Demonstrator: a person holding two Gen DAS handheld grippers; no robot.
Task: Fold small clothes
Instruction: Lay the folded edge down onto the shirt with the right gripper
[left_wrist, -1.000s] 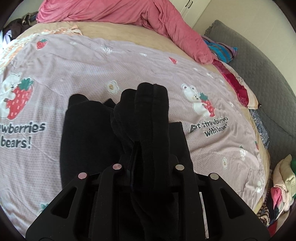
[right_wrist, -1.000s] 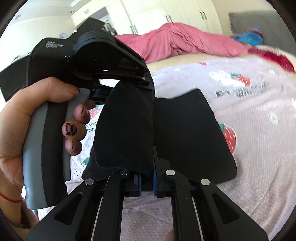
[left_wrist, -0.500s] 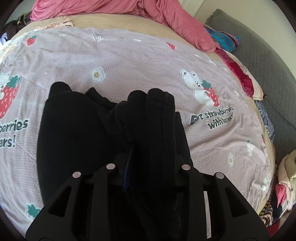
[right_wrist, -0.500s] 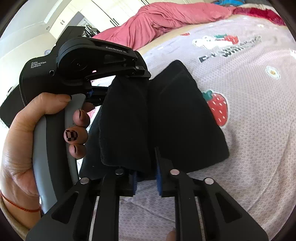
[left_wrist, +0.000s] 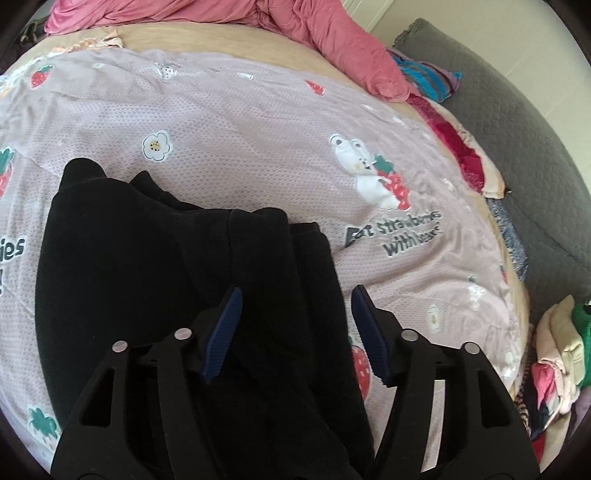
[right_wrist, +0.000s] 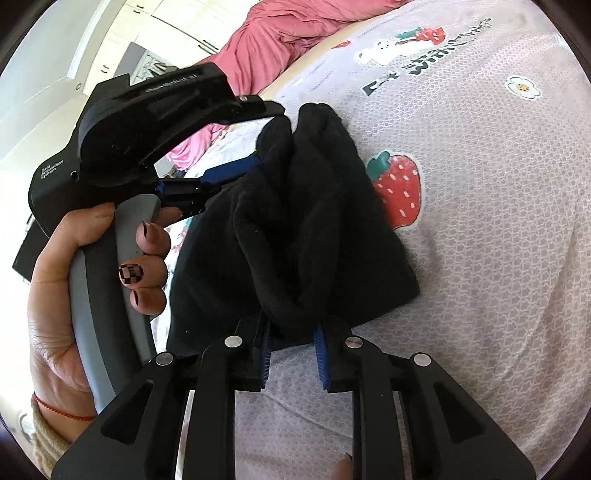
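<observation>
A bed fills both views, spread with a lilac cotton sheet printed with strawberries, bears and lettering (left_wrist: 258, 122), a rumpled pink quilt (left_wrist: 295, 26) heaped at its far end and a grey quilted sofa (left_wrist: 517, 122) along one side.

The left gripper (left_wrist: 295, 317) has just been opening: its blue ribbed pads (left_wrist: 225, 325) stand well apart, and the small black fleece garment (left_wrist: 147, 280) runs between them without being pressed by either. The cloth lies flat on the sheet, doubled over, with a thicker ridge of folds down the middle of the gap.

The right gripper (right_wrist: 291, 350) has also been easing open, but only a little. Its jaws stand narrowly apart with a bunched black corner (right_wrist: 295, 229) rising from between them, and the cloth appears pinched at the pads (the contact itself is hard to make out against the black).

In the right wrist view a person's hand (right_wrist: 74, 302) grips the grey handle of the left tool, close beside the garment.

By my judgement the step in hand is the laying down of a fold: one side is released, the other about to be. The next move calls for the right jaws to open fully and both tools to draw back level and low, so the folded edge is not dragged out of line. A pile of pale and green clothes (left_wrist: 561, 347) waits at the bed's edge.
</observation>
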